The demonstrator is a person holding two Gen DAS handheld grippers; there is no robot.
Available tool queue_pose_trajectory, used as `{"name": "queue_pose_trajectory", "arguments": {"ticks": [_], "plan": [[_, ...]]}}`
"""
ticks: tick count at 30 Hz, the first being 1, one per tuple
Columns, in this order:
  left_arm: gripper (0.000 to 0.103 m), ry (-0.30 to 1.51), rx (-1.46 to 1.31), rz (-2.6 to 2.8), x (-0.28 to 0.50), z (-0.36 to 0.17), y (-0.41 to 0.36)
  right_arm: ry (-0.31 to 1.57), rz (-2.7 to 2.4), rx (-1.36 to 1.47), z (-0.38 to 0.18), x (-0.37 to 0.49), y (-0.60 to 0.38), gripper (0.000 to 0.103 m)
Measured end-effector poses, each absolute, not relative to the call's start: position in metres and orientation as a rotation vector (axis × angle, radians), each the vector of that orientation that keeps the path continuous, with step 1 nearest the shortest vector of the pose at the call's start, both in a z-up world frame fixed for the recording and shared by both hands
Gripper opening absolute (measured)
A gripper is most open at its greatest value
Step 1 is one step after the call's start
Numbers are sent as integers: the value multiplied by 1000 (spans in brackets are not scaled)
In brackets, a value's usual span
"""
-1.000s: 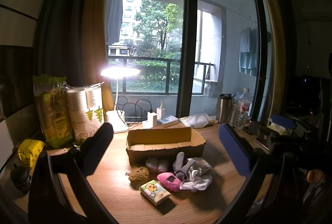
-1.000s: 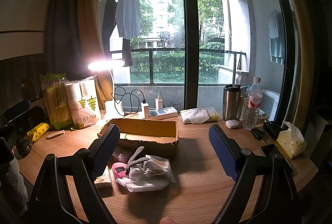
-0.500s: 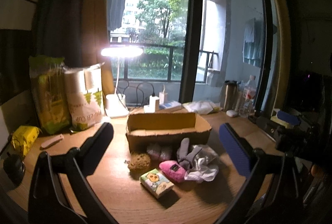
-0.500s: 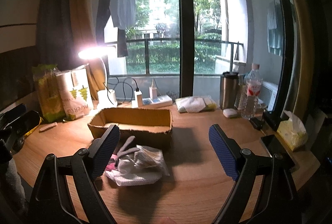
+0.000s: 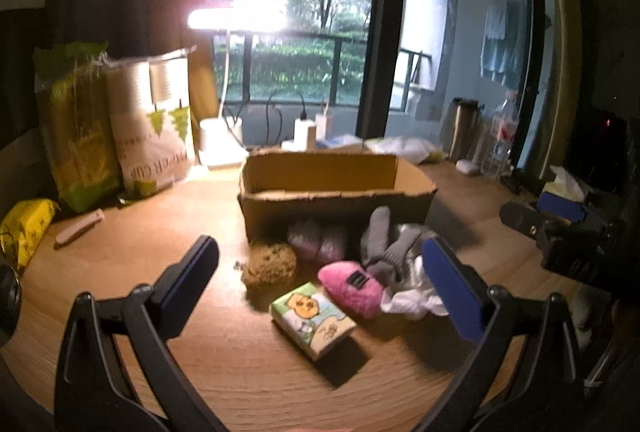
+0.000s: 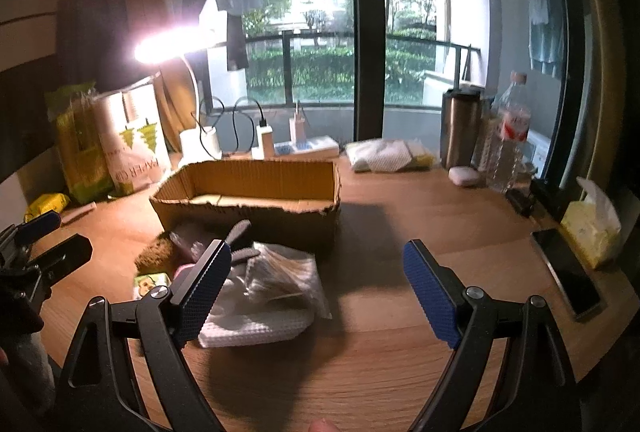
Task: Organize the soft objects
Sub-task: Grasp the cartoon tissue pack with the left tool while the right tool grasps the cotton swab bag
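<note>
An open cardboard box (image 5: pixel 336 187) stands mid-table; it also shows in the right wrist view (image 6: pixel 248 199). In front of it lie soft things: a brown sponge (image 5: pixel 270 266), a pink plush (image 5: pixel 352 286), a tissue pack with a cartoon print (image 5: pixel 312 318), grey socks (image 5: pixel 380 240), a white cloth (image 6: pixel 256 328) and a clear plastic bag (image 6: pixel 286 276). My left gripper (image 5: pixel 320 284) is open and empty above the pile. My right gripper (image 6: pixel 316 296) is open and empty, just right of the pile.
A lit desk lamp (image 5: pixel 236 21), paper-cup bags (image 5: pixel 150 127) and a yellow pack (image 5: pixel 24 228) are at the left. A steel flask (image 6: pixel 460 127), water bottle (image 6: pixel 508 139), tissue box (image 6: pixel 592 232) and phone (image 6: pixel 566 272) are at the right.
Both grippers have moved forward and tilted down toward the pile in front of the box. Both stayed open and empty.
</note>
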State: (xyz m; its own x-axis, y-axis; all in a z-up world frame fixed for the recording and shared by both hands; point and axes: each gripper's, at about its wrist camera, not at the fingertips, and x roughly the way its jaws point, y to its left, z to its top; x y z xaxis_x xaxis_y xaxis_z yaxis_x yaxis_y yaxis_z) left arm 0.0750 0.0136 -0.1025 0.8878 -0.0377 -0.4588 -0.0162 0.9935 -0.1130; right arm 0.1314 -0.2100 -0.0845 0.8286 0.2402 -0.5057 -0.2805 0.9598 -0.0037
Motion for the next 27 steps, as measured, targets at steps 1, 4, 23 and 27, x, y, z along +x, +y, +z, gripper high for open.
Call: {"name": "queue_pose_trajectory", "arguments": {"ticks": [1,4,23,27], "plan": [[102,492,-116,-10,78,-106,14,538,278,-77,-89,135,-210,90],[102,538,-120,-5,89,-121,14,564,281,-73,-98,144,-209,90],[102,820,-119,34,142,-185,11,725,359,-20,-149,196,-199,90],[101,828,-114,19,144,-186,11,761,387,-9,-155,205,-194,90]]}}
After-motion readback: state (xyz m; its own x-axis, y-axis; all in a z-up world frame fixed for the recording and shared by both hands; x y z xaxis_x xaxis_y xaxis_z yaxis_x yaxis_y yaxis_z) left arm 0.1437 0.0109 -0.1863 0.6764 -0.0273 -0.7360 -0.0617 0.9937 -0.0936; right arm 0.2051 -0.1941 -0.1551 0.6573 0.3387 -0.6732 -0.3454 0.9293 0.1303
